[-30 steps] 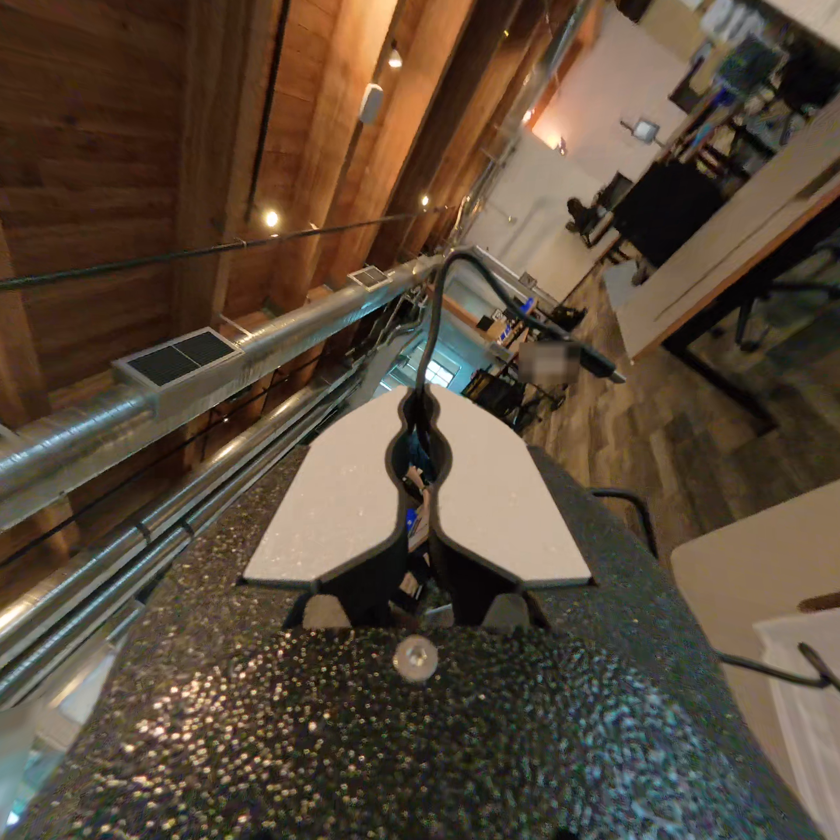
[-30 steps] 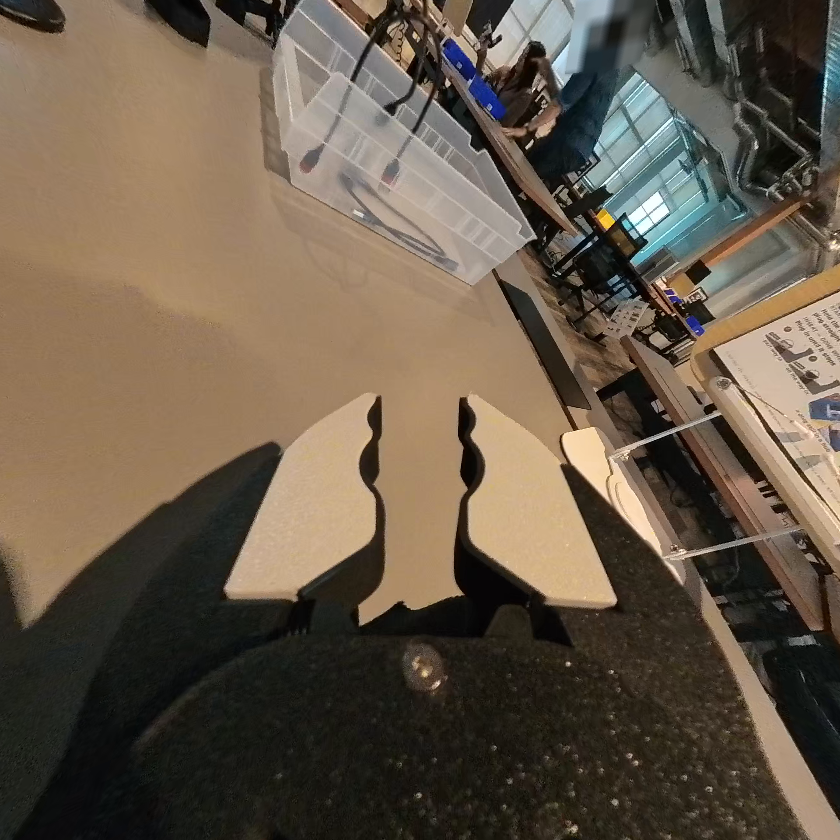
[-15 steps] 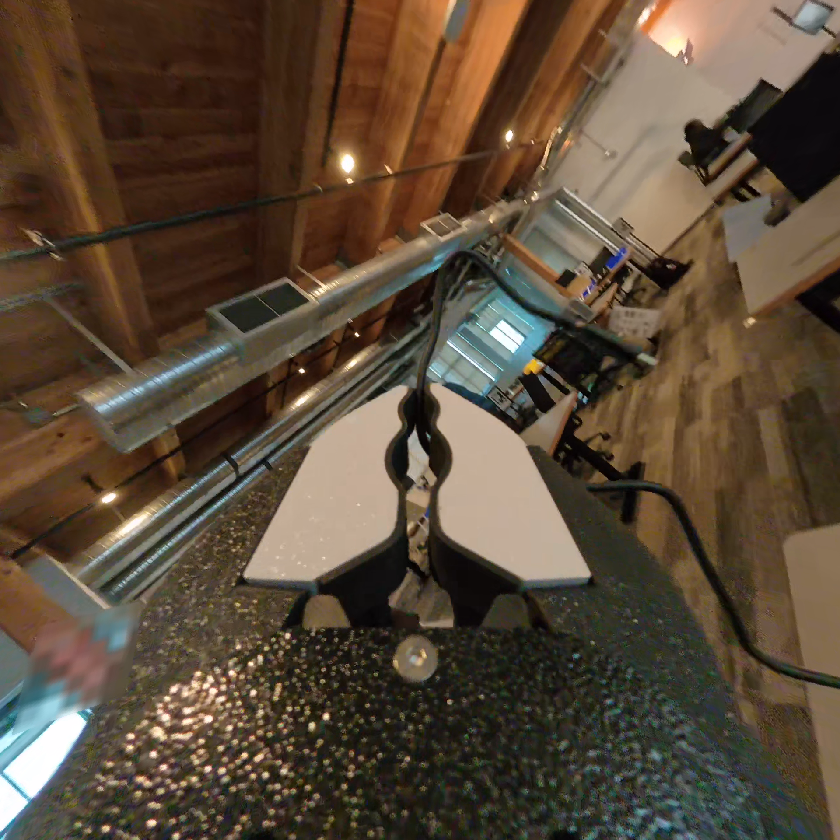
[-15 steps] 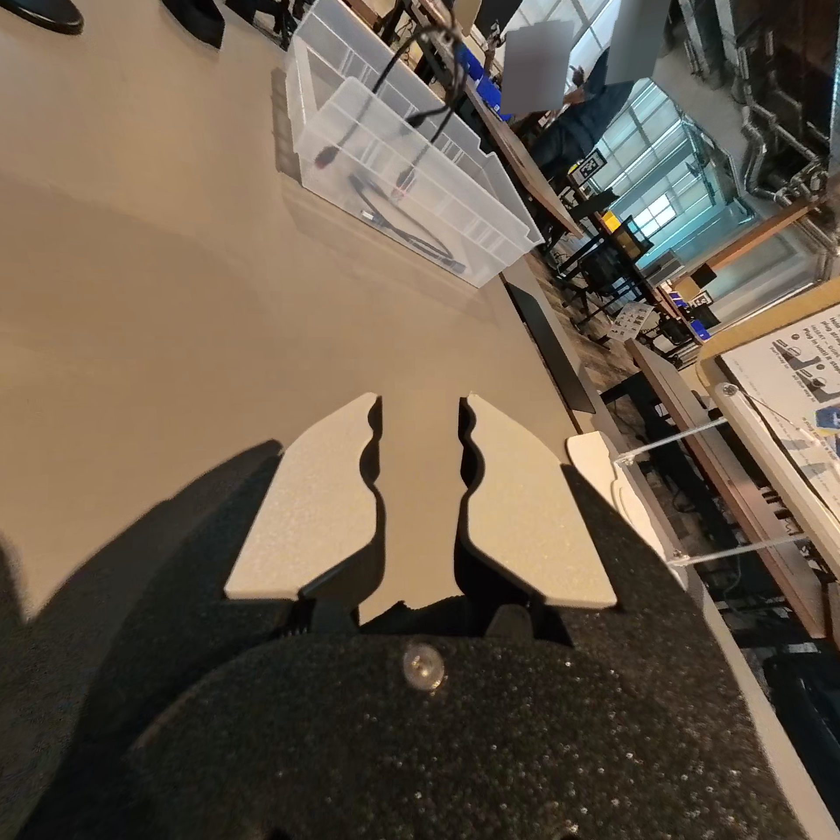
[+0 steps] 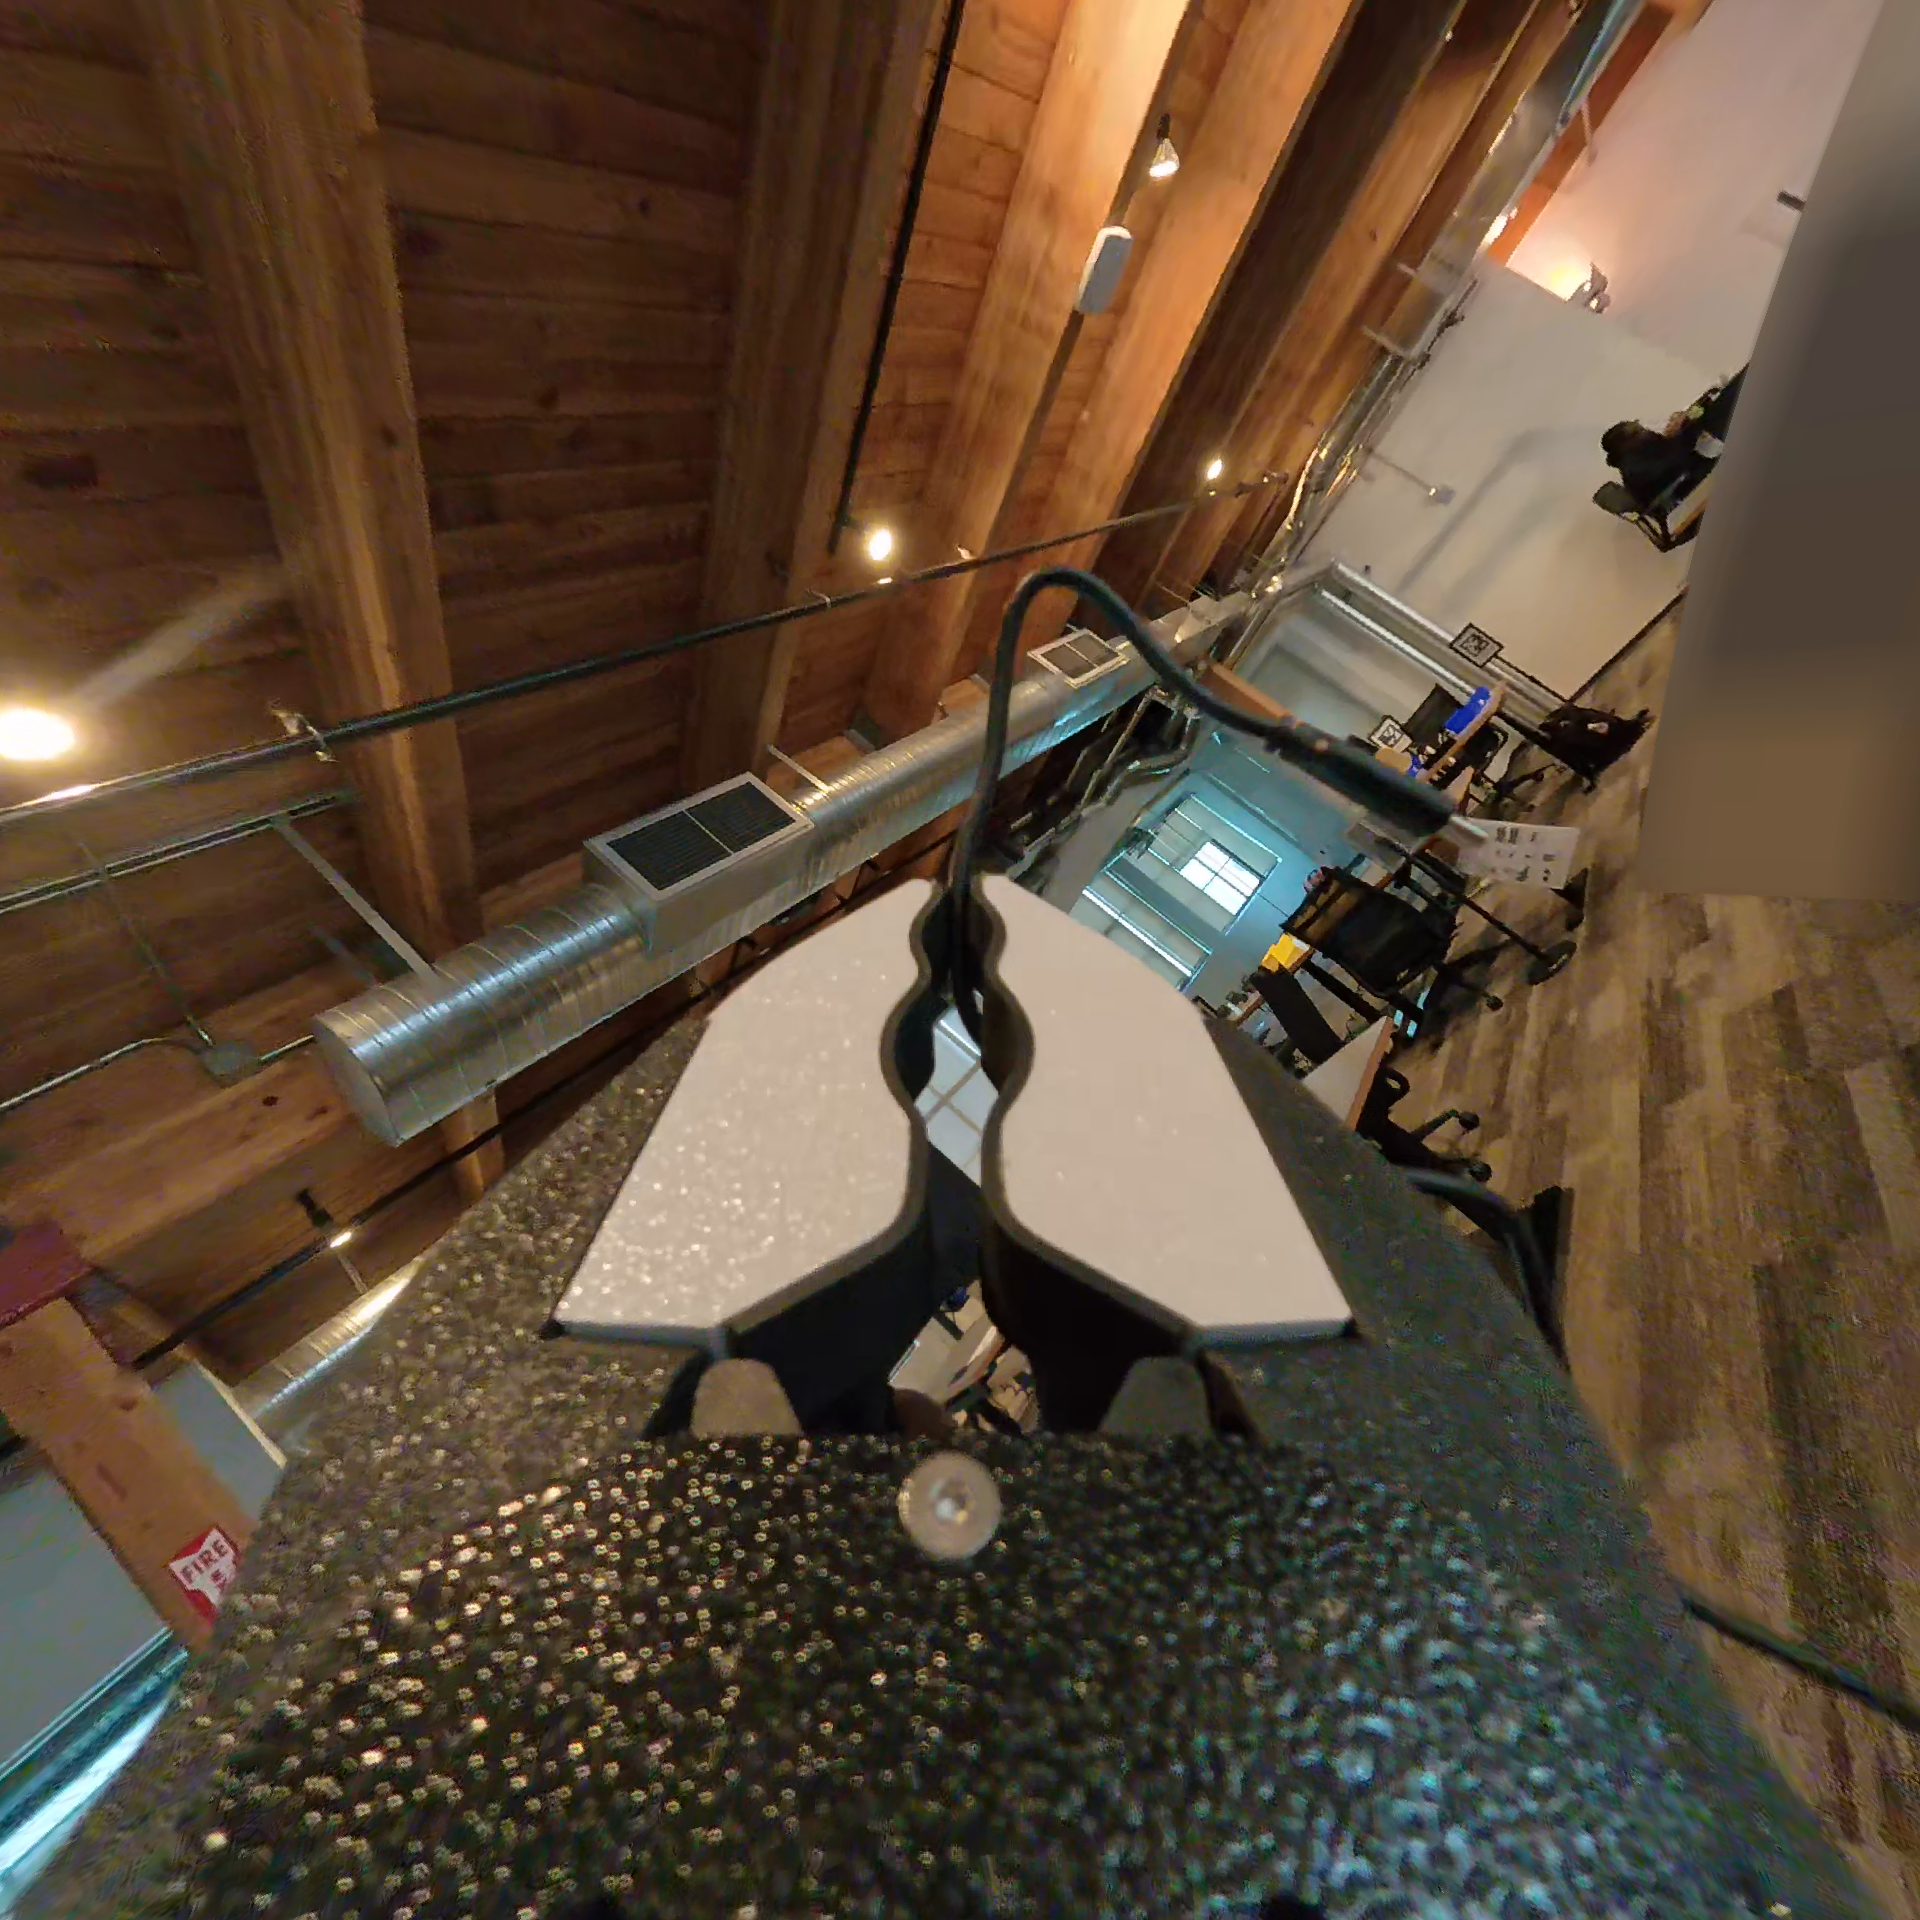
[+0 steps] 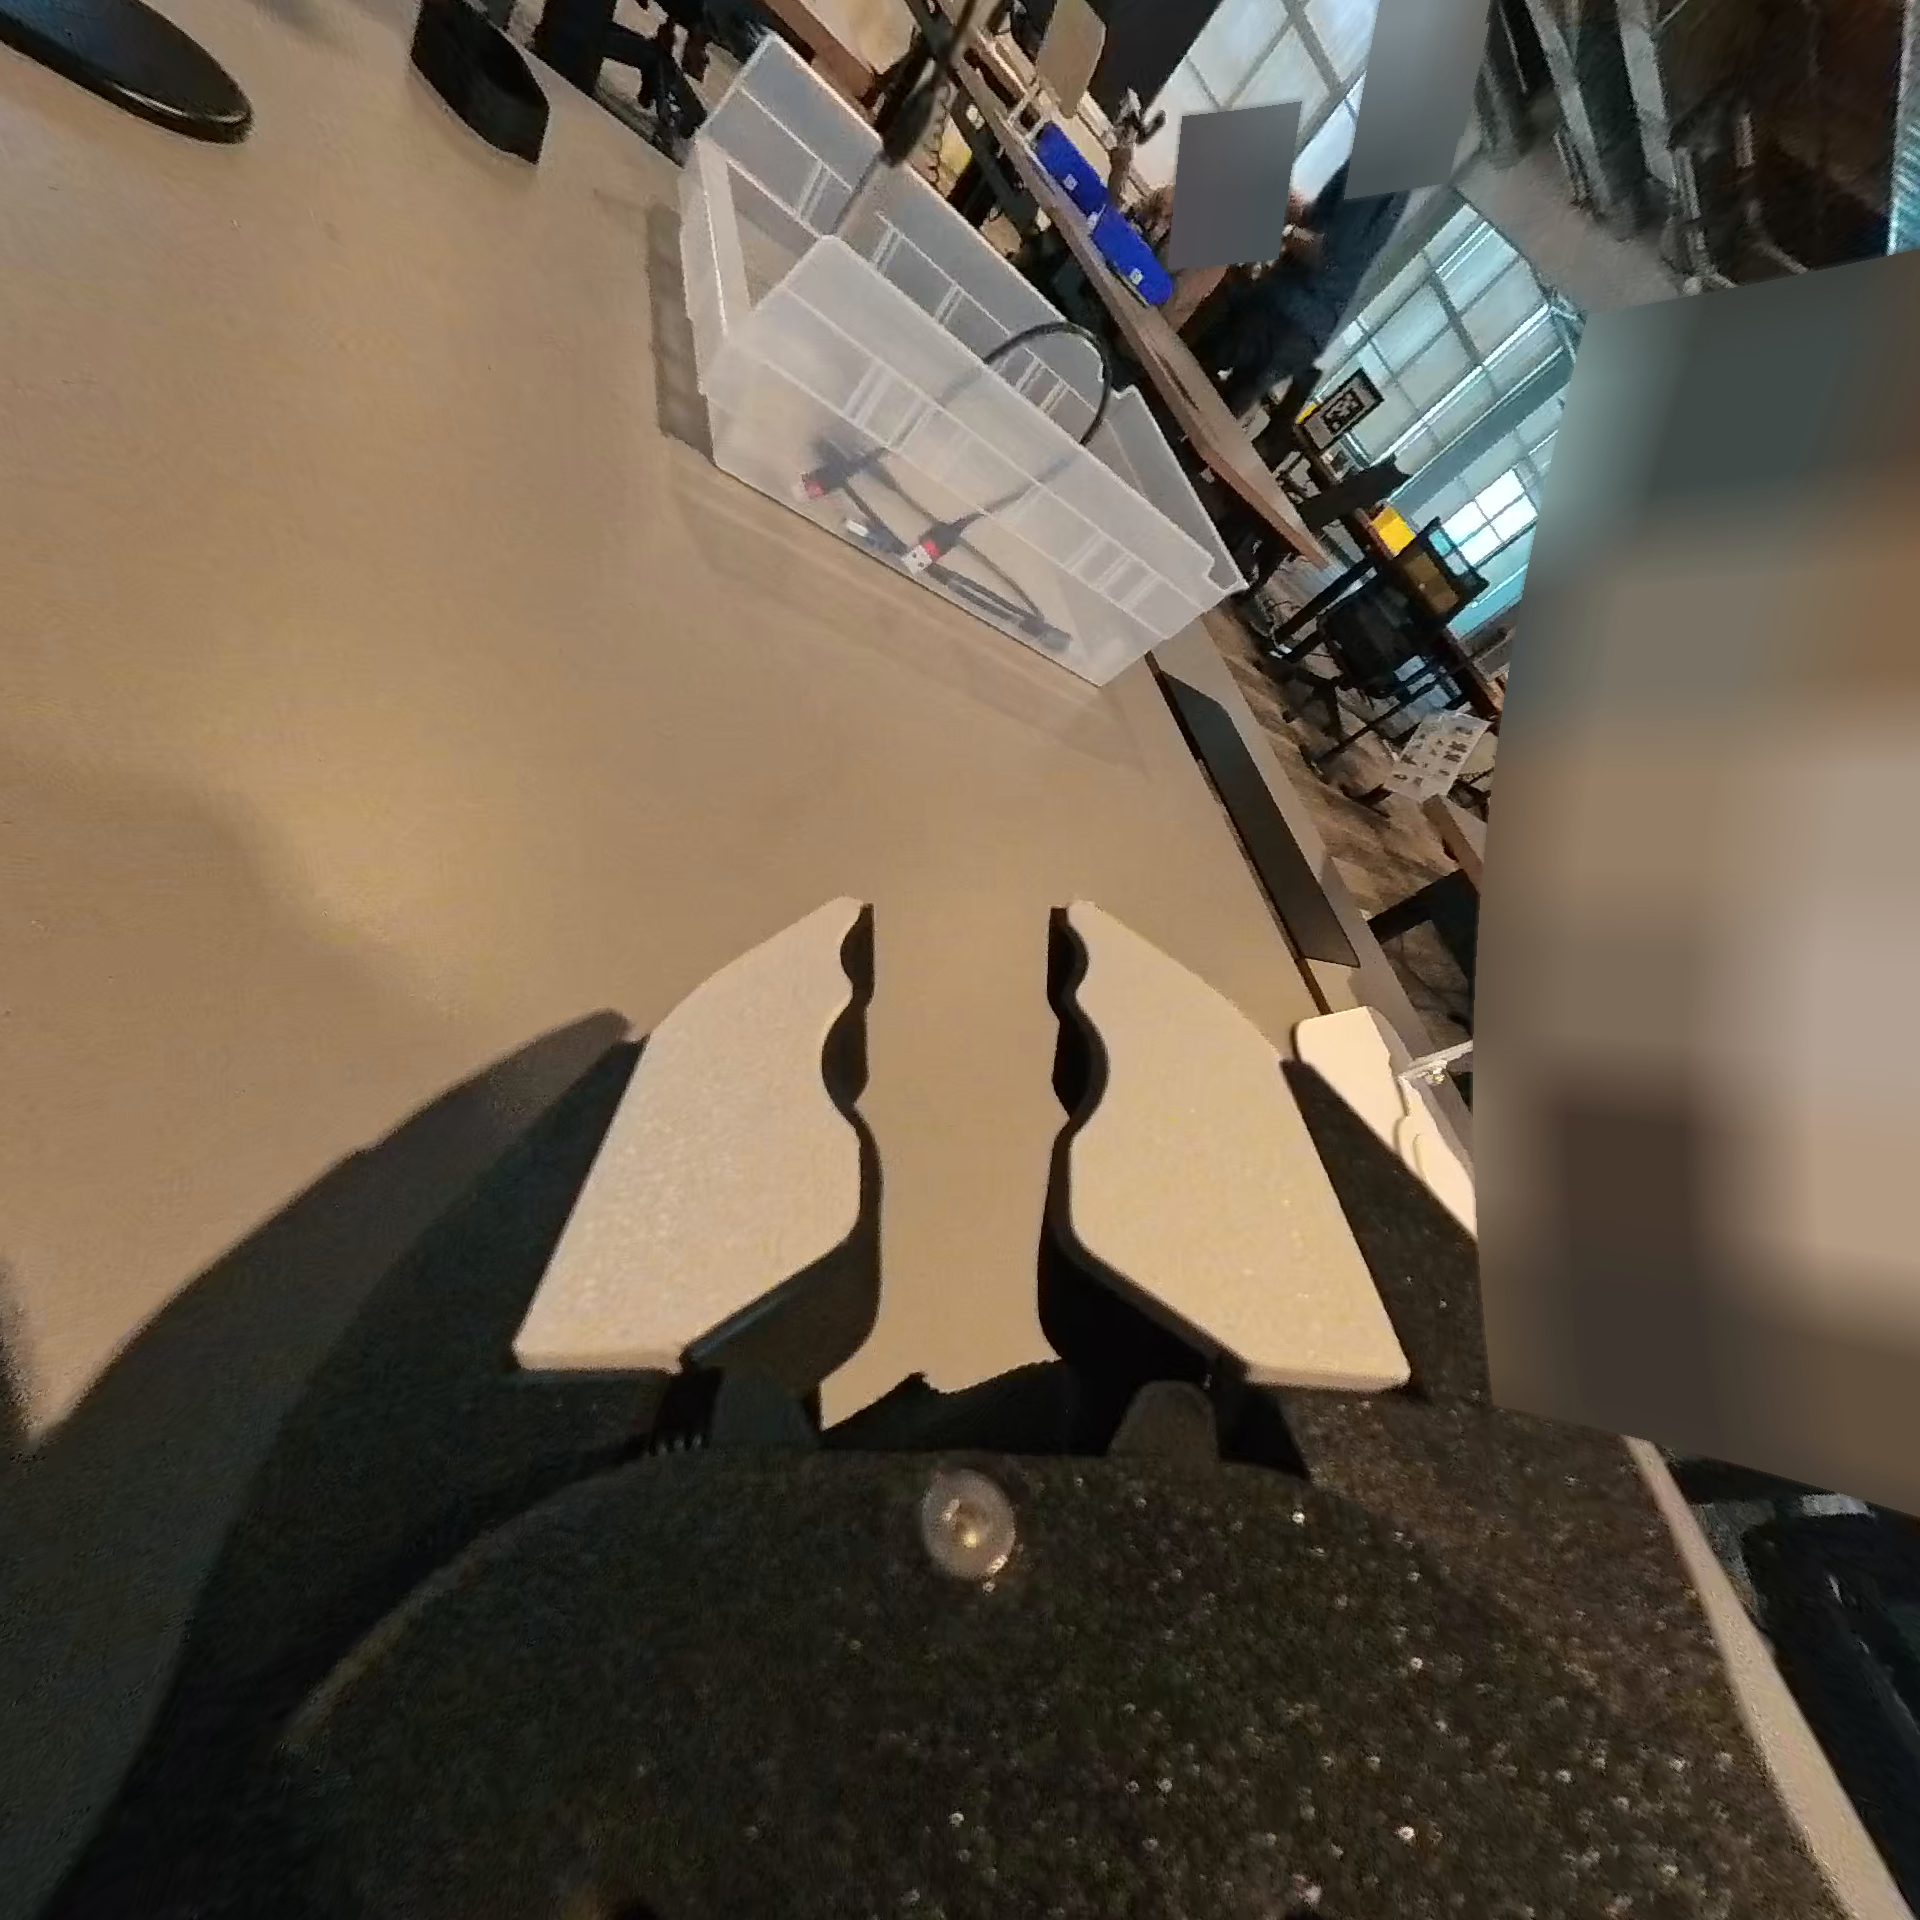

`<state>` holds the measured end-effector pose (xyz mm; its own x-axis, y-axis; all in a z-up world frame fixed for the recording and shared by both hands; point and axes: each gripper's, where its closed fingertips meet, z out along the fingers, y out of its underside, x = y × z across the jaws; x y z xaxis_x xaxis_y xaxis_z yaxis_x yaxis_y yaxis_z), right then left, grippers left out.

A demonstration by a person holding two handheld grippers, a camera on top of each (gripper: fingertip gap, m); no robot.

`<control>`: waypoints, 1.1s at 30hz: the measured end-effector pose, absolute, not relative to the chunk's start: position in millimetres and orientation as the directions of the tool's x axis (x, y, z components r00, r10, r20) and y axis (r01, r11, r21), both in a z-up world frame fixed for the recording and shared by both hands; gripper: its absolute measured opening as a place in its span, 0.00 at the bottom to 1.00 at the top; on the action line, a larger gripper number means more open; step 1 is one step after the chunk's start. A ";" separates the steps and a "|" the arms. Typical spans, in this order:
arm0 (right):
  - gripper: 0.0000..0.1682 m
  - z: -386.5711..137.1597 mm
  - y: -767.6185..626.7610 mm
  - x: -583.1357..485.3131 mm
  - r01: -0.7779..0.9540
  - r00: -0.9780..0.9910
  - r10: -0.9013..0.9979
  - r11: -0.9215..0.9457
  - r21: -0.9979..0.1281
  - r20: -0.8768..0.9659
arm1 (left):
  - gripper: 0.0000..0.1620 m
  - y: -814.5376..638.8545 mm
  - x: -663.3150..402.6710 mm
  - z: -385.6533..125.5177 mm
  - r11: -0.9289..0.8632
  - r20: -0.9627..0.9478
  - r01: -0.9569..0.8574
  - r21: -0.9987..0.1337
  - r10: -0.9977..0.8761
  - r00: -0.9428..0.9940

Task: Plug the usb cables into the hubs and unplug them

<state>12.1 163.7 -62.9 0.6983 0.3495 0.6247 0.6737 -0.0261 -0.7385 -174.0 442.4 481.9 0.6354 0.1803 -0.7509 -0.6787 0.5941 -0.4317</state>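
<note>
A tan table [image 6: 436, 644] fills most of the right wrist view, with a dark round pad [image 6: 125, 73] and a black block [image 6: 478, 83] at its far edge. On the table, well ahead of the right gripper [image 6: 961, 920], sits a clear plastic bin [image 6: 1039, 416] split into compartments. Several black cables with red-marked plugs [image 6: 935, 540] lie inside it, one looping up over its rim. The right gripper hovers low over the bare table with its jaws spread apart and nothing between them.

The left gripper [image 5: 951, 899] is tilted up toward a wooden ceiling [image 5: 520, 312] and a silver air duct [image 5: 727, 894]. Its jaws are pressed together on a thin black cable [image 5: 982, 790], which rises from the fingertips, arches over and ends in a USB plug [image 5: 1382, 795] hanging free in the air to the right.
</note>
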 end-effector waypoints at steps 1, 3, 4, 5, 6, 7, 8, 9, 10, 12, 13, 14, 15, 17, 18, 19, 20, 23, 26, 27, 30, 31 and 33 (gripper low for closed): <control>0.19 -63.6 163.9 11.6 0.671 0.700 0.353 -0.029 -0.741 0.620 | 0.02 437.5 -174.0 487.9 0.601 -0.743 -0.669 -0.436 0.179 0.645; 0.19 -64.7 164.1 10.2 0.671 0.699 0.358 -0.031 -0.741 0.618 | 0.02 423.5 -174.0 502.4 0.630 -0.719 -0.630 -0.453 0.159 0.676; 0.19 -65.0 164.1 9.4 0.672 0.698 0.360 -0.030 -0.740 0.619 | 0.02 415.0 -174.2 510.4 0.645 -0.706 -0.609 -0.462 0.148 0.693; 0.19 -65.0 164.0 8.3 0.672 0.697 0.362 -0.029 -0.740 0.619 | 0.02 405.3 -174.0 518.4 0.660 -0.695 -0.588 -0.466 0.138 0.706; 0.19 -65.0 163.8 7.2 0.671 0.697 0.364 -0.027 -0.741 0.617 | 0.02 394.2 -173.4 526.7 0.679 -0.685 -0.569 -0.465 0.131 0.717; 0.19 -65.0 163.6 5.9 0.668 0.698 0.367 -0.026 -0.744 0.614 | 0.02 382.6 -172.2 534.7 0.695 -0.678 -0.551 -0.461 0.124 0.724; 0.19 -64.9 163.6 4.5 0.664 0.700 0.370 -0.025 -0.747 0.610 | 0.01 371.0 -170.9 542.6 0.708 -0.673 -0.536 -0.459 0.117 0.730; 0.19 -65.0 163.6 2.9 0.660 0.702 0.374 -0.025 -0.751 0.606 | 0.02 358.6 -168.8 550.3 0.723 -0.669 -0.519 -0.456 0.106 0.736; 0.19 -65.1 163.5 1.2 0.656 0.704 0.378 -0.025 -0.754 0.601 | 0.02 345.4 -166.1 557.7 0.739 -0.665 -0.498 -0.454 0.091 0.742; 0.19 -64.5 163.0 -2.8 0.646 0.710 0.386 -0.023 -0.763 0.589 | 0.01 317.2 -157.8 571.0 0.772 -0.660 -0.452 -0.448 0.056 0.749; 0.19 -63.8 162.4 -5.5 0.637 0.715 0.391 -0.021 -0.771 0.580 | 0.02 302.5 -152.8 576.8 0.785 -0.660 -0.435 -0.442 0.044 0.750; 0.20 -62.4 161.5 -8.5 0.623 0.723 0.396 -0.019 -0.782 0.567 | 0.01 286.8 -146.8 582.3 0.800 -0.662 -0.417 -0.432 0.033 0.749; 0.20 -60.4 160.4 -11.9 0.605 0.733 0.402 -0.017 -0.796 0.548 | 0.01 270.8 -139.7 587.1 0.815 -0.666 -0.399 -0.421 0.021 0.746; 0.24 -55.8 157.4 -21.9 0.549 0.758 0.431 -0.016 -0.836 0.490 | 0.01 240.3 -122.1 593.1 0.835 -0.681 -0.369 -0.409 -0.009 0.733; 0.27 -53.1 155.2 -28.2 0.509 0.772 0.453 -0.020 -0.861 0.446 | 0.01 225.7 -111.5 593.5 0.843 -0.690 -0.349 -0.409 -0.036 0.723; 0.32 -49.3 152.2 -35.5 0.457 0.786 0.479 -0.026 -0.889 0.390 | 0.01 211.9 -100.5 592.4 0.851 -0.701 -0.331 -0.408 -0.059 0.711; 0.36 -44.1 148.1 -43.6 0.397 0.797 0.507 -0.032 -0.917 0.327 | 0.01 199.7 -89.7 590.2 0.856 -0.710 -0.320 -0.406 -0.075 0.700; 0.45 -27.9 134.2 -62.7 0.245 0.807 0.563 -0.050 -0.968 0.175 | 0.02 165.6 -55.0 575.3 0.867 -0.732 -0.241 -0.437 -0.187 0.655; 0.46 -25.9 114.5 -86.5 0.191 0.751 0.655 -0.091 -0.977 0.086 | 0.02 138.0 -22.6 556.2 0.870 -0.753 -0.185 -0.456 -0.266 0.601; 0.30 -25.6 105.0 -93.2 0.192 0.724 0.684 -0.082 -0.978 0.085 | 0.02 131.3 -13.3 550.2 0.872 -0.760 -0.175 -0.457 -0.281 0.587; 0.10 -20.8 86.6 -91.3 0.207 0.731 0.667 -0.013 -0.978 0.146 | 0.02 120.2 7.8 534.5 0.870 -0.770 -0.135 -0.474 -0.335 0.544; 0.09 -24.1 83.6 -86.0 0.235 0.743 0.648 -0.024 -0.972 0.164 | 0.02 121.5 11.9 530.3 0.865 -0.769 -0.132 -0.483 -0.348 0.536; 0.09 -30.7 75.9 -73.3 0.262 0.760 0.628 -0.064 -0.963 0.166 | 0.02 129.1 18.6 521.2 0.851 -0.763 -0.121 -0.511 -0.384 0.520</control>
<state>-73.3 75.9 -30.7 0.7603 0.6280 0.1657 0.2624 -0.0635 -0.9629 18.6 129.1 521.2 0.5195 -0.3841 -0.7633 -0.1208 0.8513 -0.5106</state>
